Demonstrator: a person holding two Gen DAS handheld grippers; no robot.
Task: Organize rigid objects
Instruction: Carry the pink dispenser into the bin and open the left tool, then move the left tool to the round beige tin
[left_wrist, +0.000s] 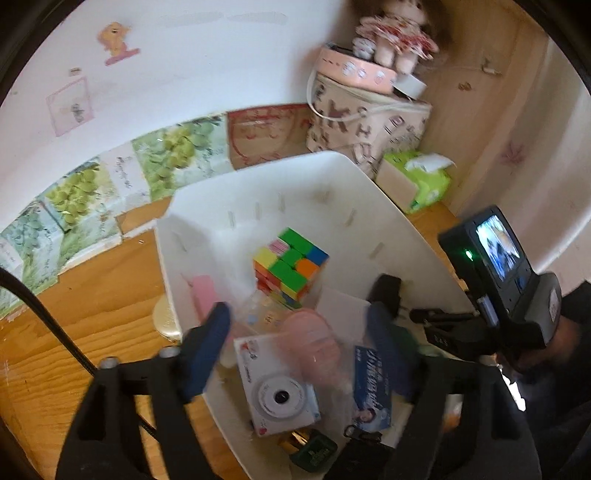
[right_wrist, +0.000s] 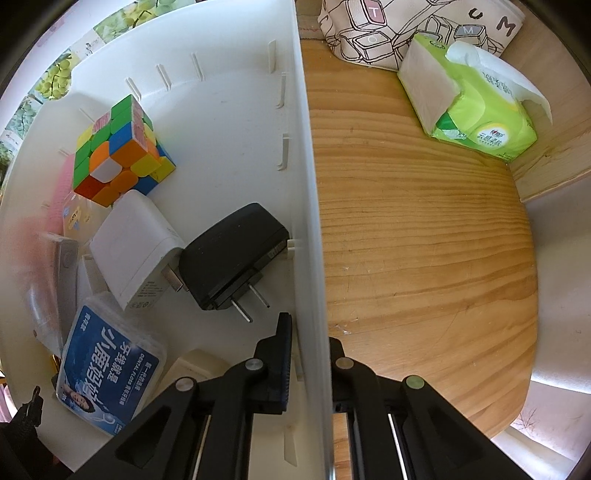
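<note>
A white plastic bin (right_wrist: 236, 122) stands on the wooden counter (right_wrist: 417, 236) and holds the rigid things being sorted. The right gripper (right_wrist: 308, 354) points straight down and is clamped on the bin's side wall, one finger inside and the other outside against the thin white panel. Inside the bin, a scrambled puzzle cube (right_wrist: 118, 151) sits toward the far corner, a white charger (right_wrist: 136, 247) lies just in front of it, and a black plug adapter (right_wrist: 236, 254) lies touching the charger, its two metal prongs toward the right gripper. A blue dental floss box (right_wrist: 107, 373) rests nearer the camera, partly under the charger's edge. The left gripper (left_wrist: 299, 354) hovers tilted over the near end of the bin with its blue-padded fingers (left_wrist: 207, 350) spread wide apart and nothing pressed between them; directly below the gap lie a pink object (left_wrist: 310, 343), blurred, and a small white box printed with a camera (left_wrist: 277, 391). A dark green item (left_wrist: 314, 450) lies at the bottom edge of that view, too blurred to identify. Outside the bin, a green tissue pack (right_wrist: 476, 107) and a patterned bag (right_wrist: 406, 26) sit on the counter near the back, well apart from both grippers.
</note>
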